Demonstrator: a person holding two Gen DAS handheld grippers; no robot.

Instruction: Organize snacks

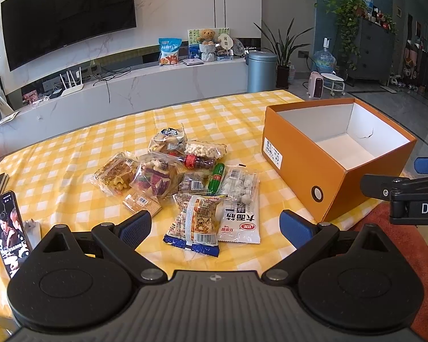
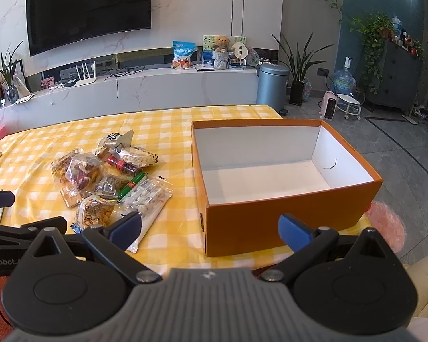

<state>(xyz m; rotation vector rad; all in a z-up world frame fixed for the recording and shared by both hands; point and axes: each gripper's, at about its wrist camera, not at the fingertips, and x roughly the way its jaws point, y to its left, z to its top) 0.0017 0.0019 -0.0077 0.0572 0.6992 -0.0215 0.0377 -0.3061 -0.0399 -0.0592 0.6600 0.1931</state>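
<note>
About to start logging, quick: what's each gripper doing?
Left gripper: open, holding nothing.
Right gripper: open, holding nothing.

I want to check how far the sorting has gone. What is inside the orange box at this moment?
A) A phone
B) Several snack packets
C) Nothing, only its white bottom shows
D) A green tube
C: in the right wrist view the orange box shows only bare white floor and walls, while the snack pile lies on the yellow checked tablecloth beside it.
</note>
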